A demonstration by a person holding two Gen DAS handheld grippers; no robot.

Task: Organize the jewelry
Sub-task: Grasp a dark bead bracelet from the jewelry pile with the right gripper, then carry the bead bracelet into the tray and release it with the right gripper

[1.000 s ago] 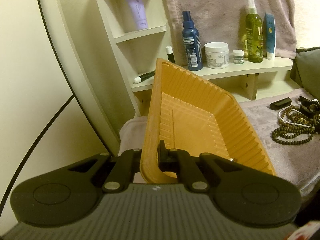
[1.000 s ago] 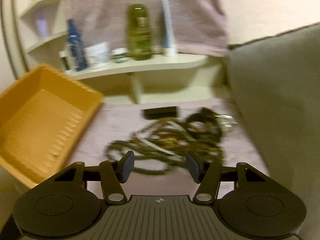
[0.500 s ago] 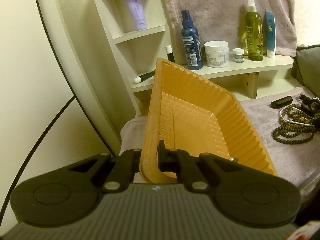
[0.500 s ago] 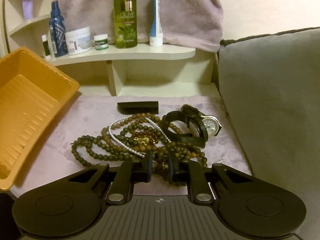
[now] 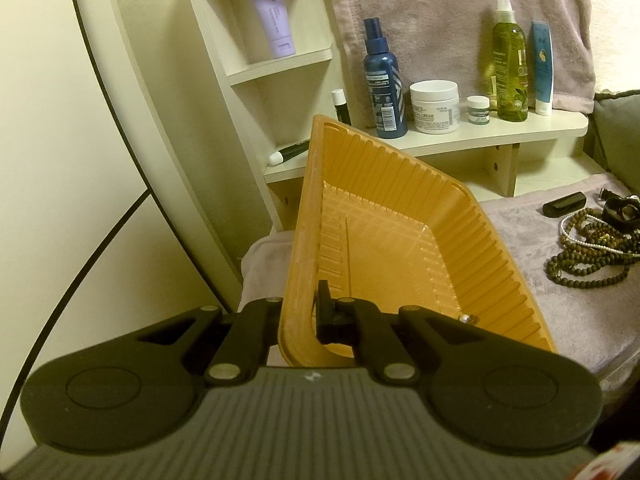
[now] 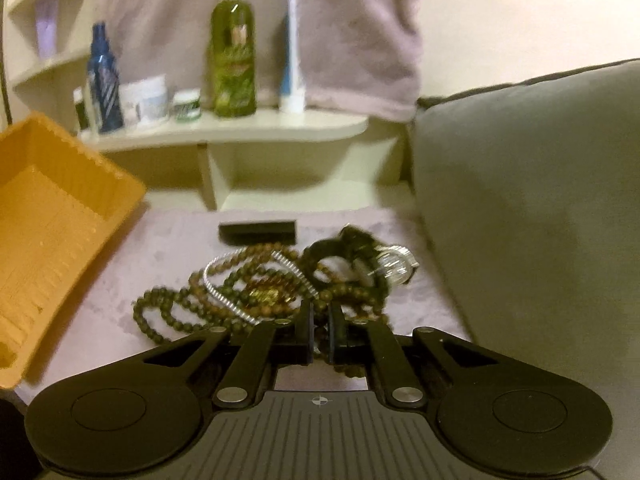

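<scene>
My left gripper (image 5: 300,312) is shut on the near rim of an orange ribbed tray (image 5: 400,240), which it holds tilted over the mauve cloth. A small pearl piece (image 5: 466,319) lies in the tray's near corner. To the right on the cloth is a tangle of brown bead necklaces (image 6: 192,304) with a silvery chain (image 6: 224,292) and a black-strapped watch (image 6: 392,264). My right gripper (image 6: 320,328) is at the near edge of that tangle, its jaws closing, with a strand of brown beads pinched between the pads. The orange tray (image 6: 52,216) stands to its left.
A black oblong case (image 6: 258,232) lies behind the beads. A cream shelf (image 6: 240,128) at the back carries bottles, jars and tubes, with a towel hanging behind. A grey-green cushion (image 6: 520,200) walls off the right side. A curved white panel (image 5: 120,120) stands to the left.
The right gripper went from wide open above the beads to nearly closed around a bead strand, and the tangle looks slightly shifted. The left gripper and tray have stayed put.
</scene>
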